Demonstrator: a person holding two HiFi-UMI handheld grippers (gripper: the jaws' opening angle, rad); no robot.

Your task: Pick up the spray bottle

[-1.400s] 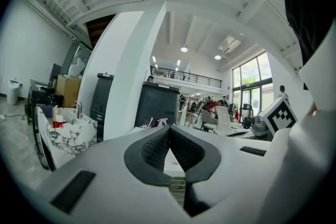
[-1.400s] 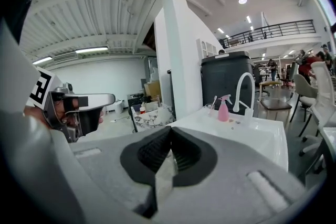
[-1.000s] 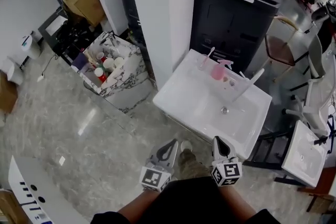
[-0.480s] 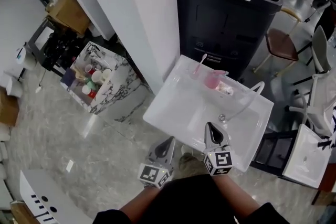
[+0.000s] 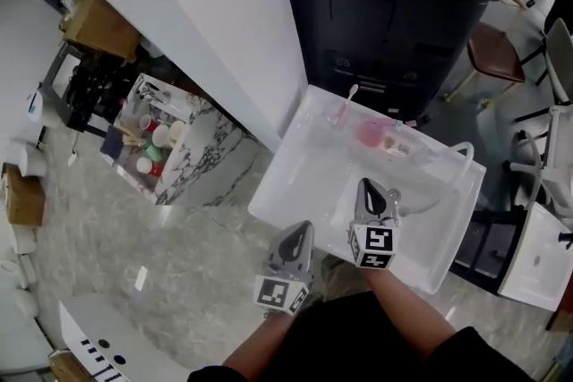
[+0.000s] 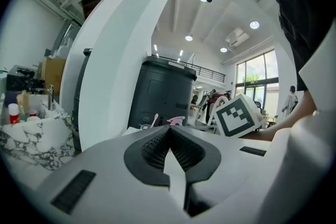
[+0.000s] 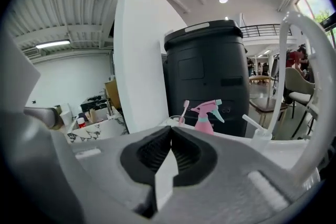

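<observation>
Head view: spray bottle (image 5: 372, 132) (pink) ungrasped

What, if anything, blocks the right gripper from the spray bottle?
Probably yes: nothing stands between the right gripper and the spray bottle, but its jaws are shut and must open first.

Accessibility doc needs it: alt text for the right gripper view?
The right gripper has its jaws shut and empty, pointing toward a pink spray bottle that stands ahead beside a pink toothbrush. A black bin rises behind them, with a white pillar to its left and a curved white faucet at the right.
</observation>
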